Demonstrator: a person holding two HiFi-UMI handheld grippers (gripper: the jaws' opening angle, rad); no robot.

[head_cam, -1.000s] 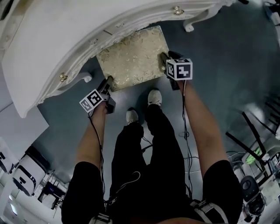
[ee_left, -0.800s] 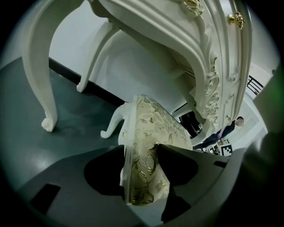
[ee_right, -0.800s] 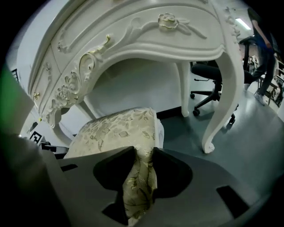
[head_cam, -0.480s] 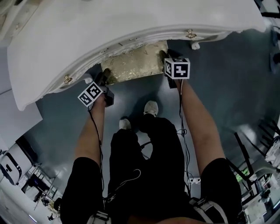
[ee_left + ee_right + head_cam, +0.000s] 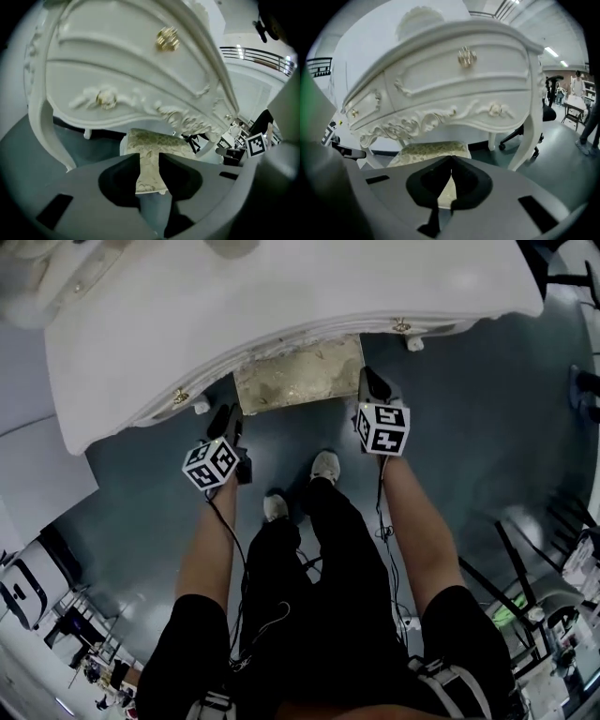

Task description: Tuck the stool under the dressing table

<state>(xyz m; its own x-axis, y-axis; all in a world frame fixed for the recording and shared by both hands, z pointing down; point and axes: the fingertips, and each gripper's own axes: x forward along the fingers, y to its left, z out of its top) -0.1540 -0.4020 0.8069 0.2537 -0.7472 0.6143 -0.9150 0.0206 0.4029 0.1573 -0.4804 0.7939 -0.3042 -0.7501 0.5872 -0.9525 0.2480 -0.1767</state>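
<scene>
**A:** Where is the stool (image 5: 298,381) sitting at this point?

**B:** It is resting on the grey floor (image 5: 469,427), mostly under the dressing table (image 5: 281,306). Only the near strip of its brocade seat (image 5: 429,151) is showing past the table's curved front edge, between the front legs (image 5: 524,140).

**A:** Which way is it lying?

**B:** The seat is rectangular. Its long axis is running side to side along the table front, with one long edge facing the person.

**A:** And what are the grippers doing?

**B:** Neither is touching it. The left gripper (image 5: 228,416) is hanging just off the stool's left end. Its jaws have just been closing and are now standing a narrow gap apart. Nothing is clamped between them, and the seat seen through the gap is lying beyond the tips. The right gripper (image 5: 369,381) is hanging off the right end. Its jaws have just been closing too, and they are now meeting with nothing between them.

**A:** How is the stool going to handle if it needs another nudge?

**B:** I'm guessing it is fairly light and slides easily on that smooth floor. The padding is probably going to give and the fabric may snag. So I'd be pressing on the stiff frame beneath the cushion rather than pinching the upholstery.

**A:** Where exactly?

**B:** At the two short ends, one gripper on each, pushing evenly so it is not twisting into a table leg.
</scene>
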